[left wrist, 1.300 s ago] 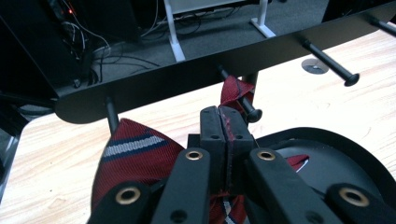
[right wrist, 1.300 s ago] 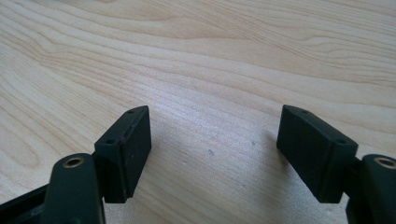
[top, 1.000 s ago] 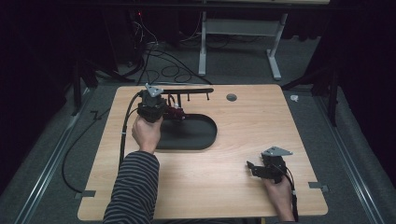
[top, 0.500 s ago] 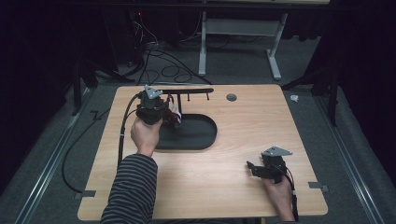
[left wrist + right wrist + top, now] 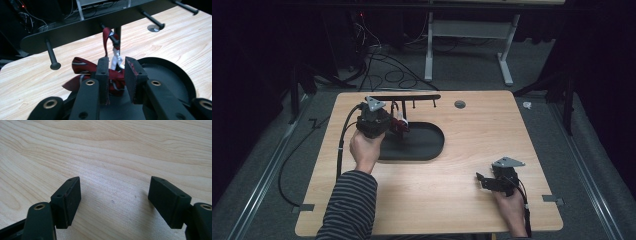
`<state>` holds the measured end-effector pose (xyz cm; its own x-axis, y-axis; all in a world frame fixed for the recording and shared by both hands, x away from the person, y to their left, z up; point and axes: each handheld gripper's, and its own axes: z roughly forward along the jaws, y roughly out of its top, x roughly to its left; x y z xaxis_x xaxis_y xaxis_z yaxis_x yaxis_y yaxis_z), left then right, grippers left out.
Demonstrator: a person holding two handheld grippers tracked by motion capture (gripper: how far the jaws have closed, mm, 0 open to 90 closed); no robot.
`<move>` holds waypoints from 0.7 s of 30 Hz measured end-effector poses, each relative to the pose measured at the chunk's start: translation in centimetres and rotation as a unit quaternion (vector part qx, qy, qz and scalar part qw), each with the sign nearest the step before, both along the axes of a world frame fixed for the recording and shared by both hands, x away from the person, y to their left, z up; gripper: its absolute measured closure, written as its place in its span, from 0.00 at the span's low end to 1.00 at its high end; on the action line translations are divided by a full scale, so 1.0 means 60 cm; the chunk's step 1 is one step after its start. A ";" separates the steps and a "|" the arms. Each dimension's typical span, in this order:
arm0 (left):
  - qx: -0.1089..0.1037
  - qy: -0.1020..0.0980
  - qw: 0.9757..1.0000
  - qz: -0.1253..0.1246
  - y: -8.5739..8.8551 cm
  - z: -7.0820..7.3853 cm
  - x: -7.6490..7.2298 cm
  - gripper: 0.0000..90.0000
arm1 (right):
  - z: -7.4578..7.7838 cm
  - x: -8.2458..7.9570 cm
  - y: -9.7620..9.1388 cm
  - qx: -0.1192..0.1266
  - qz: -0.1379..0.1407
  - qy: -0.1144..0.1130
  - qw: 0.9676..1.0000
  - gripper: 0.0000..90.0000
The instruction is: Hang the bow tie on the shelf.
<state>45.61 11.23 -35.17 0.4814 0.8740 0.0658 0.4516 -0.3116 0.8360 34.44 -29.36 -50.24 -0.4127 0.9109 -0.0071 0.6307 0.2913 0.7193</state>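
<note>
My left gripper (image 5: 117, 75), lower centre of frame, has its jaws part-open around the red striped ribbon (image 5: 82, 67), whose loop hangs straight ahead on the rack (image 5: 75, 30) peg; my right gripper (image 5: 115, 200) rests apart on the surface (image 5: 105, 150).

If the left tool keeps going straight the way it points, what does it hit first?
Probably the red striped cloth bunched just ahead of the left tool, hanging from a peg of the black rack; depth is hard to judge.
</note>
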 end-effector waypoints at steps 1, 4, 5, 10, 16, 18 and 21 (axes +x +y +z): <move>-0.003 -0.001 1.000 -0.001 0.000 0.001 -0.002 0.81 | 0.000 0.000 0.000 0.000 0.000 0.000 1.000 0.31; -0.005 0.000 1.000 -0.004 0.000 0.003 -0.006 0.79 | 0.000 0.000 0.000 0.000 0.000 0.000 1.000 0.31; -0.001 0.002 1.000 -0.010 -0.002 0.003 -0.009 0.78 | 0.000 0.000 0.000 0.000 0.000 0.000 1.000 0.31; 0.006 -0.001 1.000 -0.014 -0.003 0.003 -0.016 0.76 | 0.000 0.000 0.000 0.000 0.000 -0.001 1.000 0.31; -0.004 -0.001 1.000 -0.012 0.006 0.000 -0.024 0.76 | 0.000 0.000 0.000 0.000 0.000 0.000 1.000 0.31; -0.010 -0.002 1.000 -0.011 0.012 0.000 -0.028 0.75 | 0.000 0.000 0.000 0.000 0.000 -0.001 1.000 0.31; -0.020 -0.004 1.000 -0.012 0.015 0.000 -0.034 0.74 | 0.000 0.000 0.000 -0.001 0.000 0.000 1.000 0.31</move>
<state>43.55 12.14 -35.15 0.5024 0.8639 0.0341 0.4382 -0.2885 0.8513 34.44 -29.35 -50.24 -0.4127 0.9108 -0.0084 0.6307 0.2924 0.7189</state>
